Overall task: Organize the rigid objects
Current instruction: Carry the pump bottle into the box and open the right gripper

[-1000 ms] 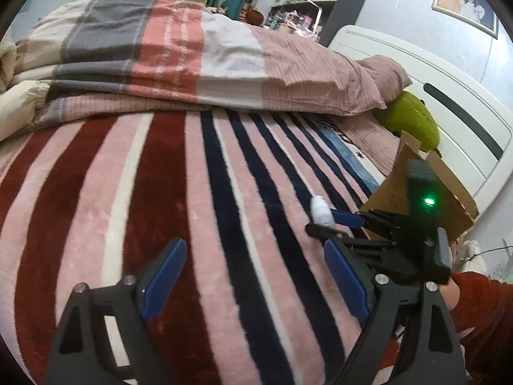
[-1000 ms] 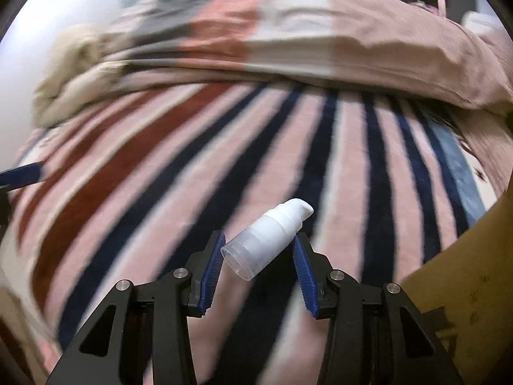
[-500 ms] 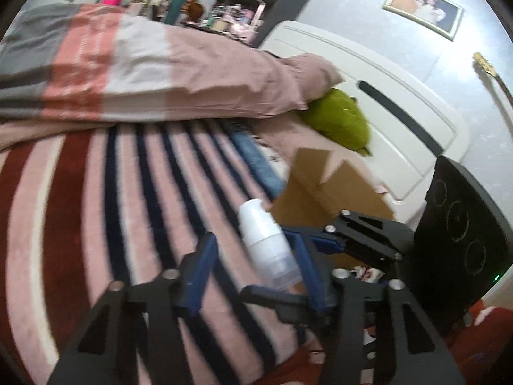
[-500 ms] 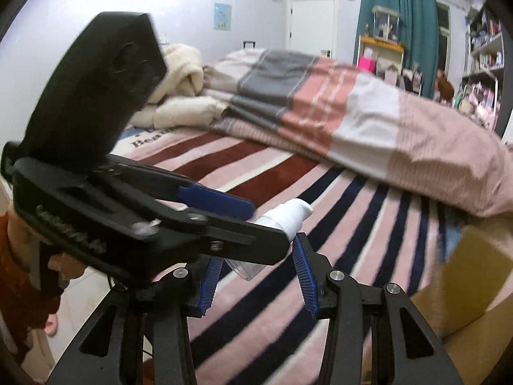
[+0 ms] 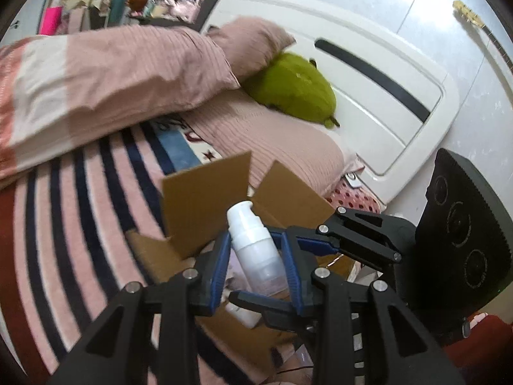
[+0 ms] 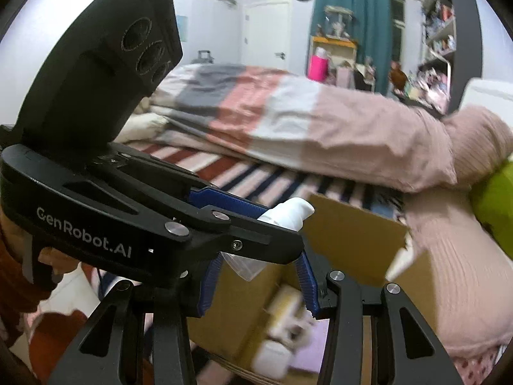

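A white pump bottle (image 5: 255, 247) with a clear lower half is held above an open cardboard box (image 5: 205, 199). My left gripper (image 5: 256, 266) is shut on the bottle, its blue pads on both sides. My right gripper (image 6: 256, 276) crosses it from the right, and its jaws stand wider around the bottle's clear base (image 6: 247, 264). The bottle's white pump (image 6: 290, 211) shows past the left gripper's body (image 6: 96, 205). The box (image 6: 352, 240) holds several white and yellow items (image 6: 282, 324) at its bottom.
The box sits on a striped pink, red and navy blanket (image 5: 80, 224). A folded duvet (image 5: 105, 77) lies behind it. A green plush (image 5: 295, 89) and a pink pillow (image 5: 253, 48) lie against the white headboard (image 5: 384, 96).
Both grippers carried the bottle right, from over the blanket to above the open box. The left gripper closed on the bottle, and the right gripper's jaws have widened.
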`<state>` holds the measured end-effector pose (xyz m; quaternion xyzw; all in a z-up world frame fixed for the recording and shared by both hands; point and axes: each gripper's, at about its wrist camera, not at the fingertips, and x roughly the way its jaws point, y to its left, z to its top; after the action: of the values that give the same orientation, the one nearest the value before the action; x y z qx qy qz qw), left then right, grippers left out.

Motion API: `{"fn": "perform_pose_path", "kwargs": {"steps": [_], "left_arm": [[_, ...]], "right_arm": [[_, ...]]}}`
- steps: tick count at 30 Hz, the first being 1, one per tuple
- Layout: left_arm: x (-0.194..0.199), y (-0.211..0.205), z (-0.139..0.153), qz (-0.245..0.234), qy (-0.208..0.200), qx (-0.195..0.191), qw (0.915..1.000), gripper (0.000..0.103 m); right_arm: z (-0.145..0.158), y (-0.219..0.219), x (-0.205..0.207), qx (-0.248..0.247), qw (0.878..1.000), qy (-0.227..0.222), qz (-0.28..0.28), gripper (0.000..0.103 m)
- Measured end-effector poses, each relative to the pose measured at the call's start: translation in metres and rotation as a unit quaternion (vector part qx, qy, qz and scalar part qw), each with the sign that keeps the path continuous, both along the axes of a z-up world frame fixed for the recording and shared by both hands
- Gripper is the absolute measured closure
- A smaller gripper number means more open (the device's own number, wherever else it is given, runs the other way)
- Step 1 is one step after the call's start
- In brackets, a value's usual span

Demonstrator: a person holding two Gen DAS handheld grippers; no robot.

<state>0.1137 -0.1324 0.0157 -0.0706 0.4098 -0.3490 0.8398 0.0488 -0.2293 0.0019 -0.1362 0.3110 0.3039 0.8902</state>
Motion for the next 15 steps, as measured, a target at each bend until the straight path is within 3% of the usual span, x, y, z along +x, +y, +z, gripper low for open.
{"fn": "perform_pose_path", "kwargs": {"steps": [10,12,13,15], "left_arm": [[0.025,-0.046,-0.021,-0.007,0.023,0.043,0.9988,0.071],[0.025,-0.045,-0.022,-0.001,0.021,0.050,0.9985,0.050],[0.024,-0.043,-0.021,0.003,0.019,0.050,0.9986,0.045],[0.020,-0.039,-0.017,0.013,0.006,0.052,0.9985,0.032]], "right_arm": [[-0.020,-0.042,0.030,0.007,0.997,0.070,-0.029,0.063],[-0.021,-0.044,0.031,0.004,0.997,0.071,-0.031,0.057],[-0.021,-0.045,0.032,0.006,0.997,0.072,-0.032,0.047],[-0.021,-0.046,0.031,0.010,0.997,0.073,-0.031,0.044]]}}
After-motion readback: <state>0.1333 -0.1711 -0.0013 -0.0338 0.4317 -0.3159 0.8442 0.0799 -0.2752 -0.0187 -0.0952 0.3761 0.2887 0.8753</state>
